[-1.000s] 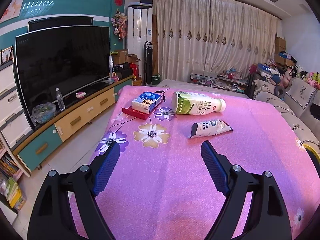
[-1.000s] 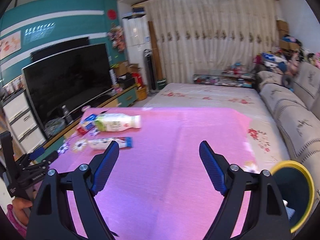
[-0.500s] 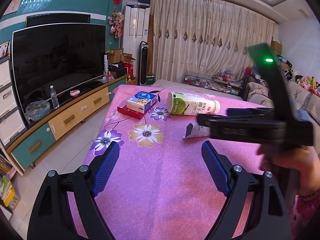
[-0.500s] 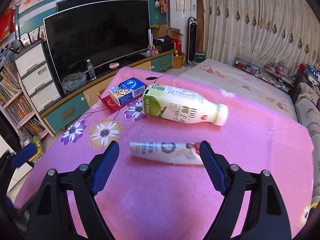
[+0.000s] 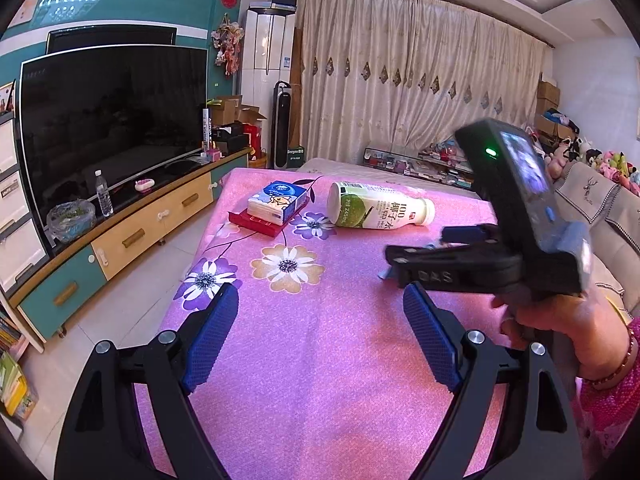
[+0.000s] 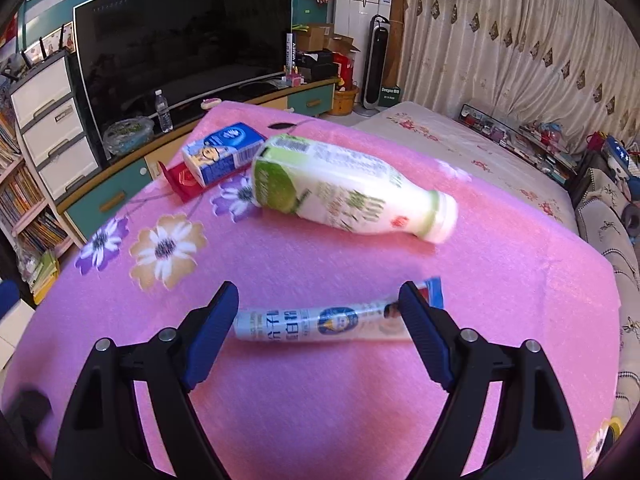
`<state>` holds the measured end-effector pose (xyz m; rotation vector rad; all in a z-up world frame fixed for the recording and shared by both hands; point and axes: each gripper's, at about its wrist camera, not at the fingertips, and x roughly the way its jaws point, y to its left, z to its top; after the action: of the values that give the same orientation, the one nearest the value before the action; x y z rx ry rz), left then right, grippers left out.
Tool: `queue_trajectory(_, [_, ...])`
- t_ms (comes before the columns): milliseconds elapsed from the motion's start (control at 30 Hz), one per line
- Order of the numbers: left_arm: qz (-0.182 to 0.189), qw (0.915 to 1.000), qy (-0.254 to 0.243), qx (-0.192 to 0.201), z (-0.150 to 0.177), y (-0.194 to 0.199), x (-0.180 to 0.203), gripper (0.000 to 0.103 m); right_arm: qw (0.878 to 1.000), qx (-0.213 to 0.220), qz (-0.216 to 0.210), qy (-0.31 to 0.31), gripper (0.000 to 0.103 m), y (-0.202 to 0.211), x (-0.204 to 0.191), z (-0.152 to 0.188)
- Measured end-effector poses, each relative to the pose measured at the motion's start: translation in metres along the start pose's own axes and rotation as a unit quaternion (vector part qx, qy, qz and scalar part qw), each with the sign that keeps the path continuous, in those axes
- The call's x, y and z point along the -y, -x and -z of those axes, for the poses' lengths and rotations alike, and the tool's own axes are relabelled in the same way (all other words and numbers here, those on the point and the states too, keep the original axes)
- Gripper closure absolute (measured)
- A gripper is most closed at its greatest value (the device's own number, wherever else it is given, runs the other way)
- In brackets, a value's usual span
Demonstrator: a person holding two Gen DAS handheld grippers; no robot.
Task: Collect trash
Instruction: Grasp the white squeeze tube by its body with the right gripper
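From the left wrist view, our left tool (image 5: pixel 318 336) hangs over the pink flowered cloth (image 5: pixel 320 360) that covers the counter, its blue pads spread wide with nothing between them. Farther along the cloth lies a green-and-white bottle (image 5: pixel 378 210) on its side, cap toward the right. To its left a blue-and-white tissue pack (image 5: pixel 278 202) rests on a flat red box (image 5: pixel 256 222). On the right side of this view a hand (image 5: pixel 560 320) with a bracelet and a pink sleeve grips our right tool (image 5: pixel 416 254), seen side-on, with its fingers low over the cloth; the trash below them is almost wholly hidden here. A large dark television (image 5: pixel 112 124) stands on the low cabinet at the left, and curtains (image 5: pixel 420 92) fill the far wall.

From the right wrist view, our right tool (image 6: pixel 318 330) is angled down at the cloth (image 6: pixel 320 420), jaws standing wide open. A flattened white-and-blue wrapper (image 6: pixel 320 320) lies crosswise between the two pads: its left end sits just beside the left pad, and its right end passes behind the right pad, with a blue corner showing beyond. We cannot tell whether either pad touches it; it is not clamped. The bottle (image 6: pixel 340 192) lies beyond the wrapper, well apart from it, with the tissue pack (image 6: pixel 222 156) and red box (image 6: pixel 184 182) at the far left.
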<state>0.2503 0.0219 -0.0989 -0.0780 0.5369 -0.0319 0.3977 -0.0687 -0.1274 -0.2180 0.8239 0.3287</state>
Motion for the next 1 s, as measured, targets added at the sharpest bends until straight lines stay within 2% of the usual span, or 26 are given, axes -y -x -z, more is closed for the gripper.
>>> queue_trajectory(200, [0.004, 1.0, -0.003, -0.001, 0.0, -0.001, 0.001, 0.02, 0.998, -0.009, 0.05, -0.023, 0.025, 0.026, 0.045, 0.034])
queue_trajectory(333, [0.004, 1.0, -0.006, -0.002, 0.001, -0.001, 0.003, 0.02, 0.997, -0.003, 0.042, -0.068, 0.025, 0.034, 0.069, 0.041])
queue_trajectory(533, [0.005, 1.0, -0.001, -0.005, 0.0, -0.003, 0.003, 0.019, 0.993, -0.021, 0.003, -0.115, 0.025, 0.014, 0.064, 0.039])
queue_trajectory(733, [0.006, 1.0, -0.006, -0.003, 0.001, -0.001, 0.006, 0.019, 0.991, -0.039, 0.006, -0.128, 0.025, -0.01, 0.047, 0.021])
queue_trajectory(833, [0.006, 0.9999, -0.007, -0.003, 0.001, -0.001, 0.006, 0.019, 0.991, -0.043, 0.019, -0.126, 0.036, -0.016, 0.043, 0.018])
queue_trajectory(900, [0.007, 0.9999, -0.008, -0.003, 0.001, 0.0, 0.006, 0.019, 0.991, -0.039, 0.03, -0.121, 0.056, -0.015, 0.042, 0.017])
queue_trajectory(933, [0.008, 0.9999, -0.01, -0.003, 0.002, 0.0, 0.007, 0.019, 0.991, -0.038, 0.03, -0.122, 0.063, -0.014, 0.044, 0.017])
queue_trajectory(967, [0.008, 0.9999, -0.011, -0.003, 0.002, 0.0, 0.007, 0.019, 0.991, -0.037, 0.027, -0.127, 0.077, -0.013, 0.046, 0.018])
queue_trajectory(1000, [0.007, 0.9999, -0.013, -0.002, 0.002, 0.0, 0.007, 0.019, 0.99, -0.039, 0.019, -0.136, 0.085, -0.012, 0.051, 0.019])
